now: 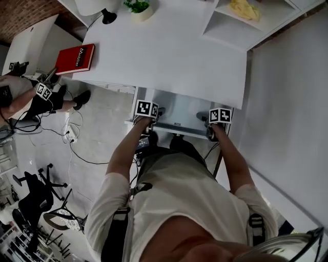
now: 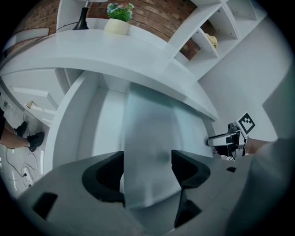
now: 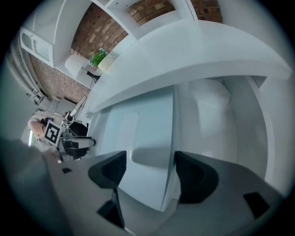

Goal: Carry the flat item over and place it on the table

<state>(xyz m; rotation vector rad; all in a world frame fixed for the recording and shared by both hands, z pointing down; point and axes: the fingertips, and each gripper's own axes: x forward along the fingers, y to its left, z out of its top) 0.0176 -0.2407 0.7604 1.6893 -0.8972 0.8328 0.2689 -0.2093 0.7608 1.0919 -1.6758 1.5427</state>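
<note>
1. The flat item (image 1: pixel 180 110), a pale grey panel, lies level just below the near edge of the white table (image 1: pixel 169 51). It is partly tucked under that edge, directly in front of the person.
2. The left gripper (image 2: pixel 147 167) is at the panel's left end, pointing steeply down. Its jaws stand wide apart with the panel showing between them, and no firm pinch is visible.
3. The right gripper (image 3: pixel 145 168) mirrors this at the right end. Its jaws are also spread, with one panel edge just inside the right-hand jaw.
4. The step in hand appears to be taking hold. It would go best with both pairs of jaws seated evenly and closed together, keeping the panel level, then drawn clear of the table's lip before lifting.
5. The tabletop ahead is broad. A red book (image 1: pixel 75 58) lies far left and a potted plant (image 1: pixel 138 7) sits at the back, both well apart from the middle.
</note>
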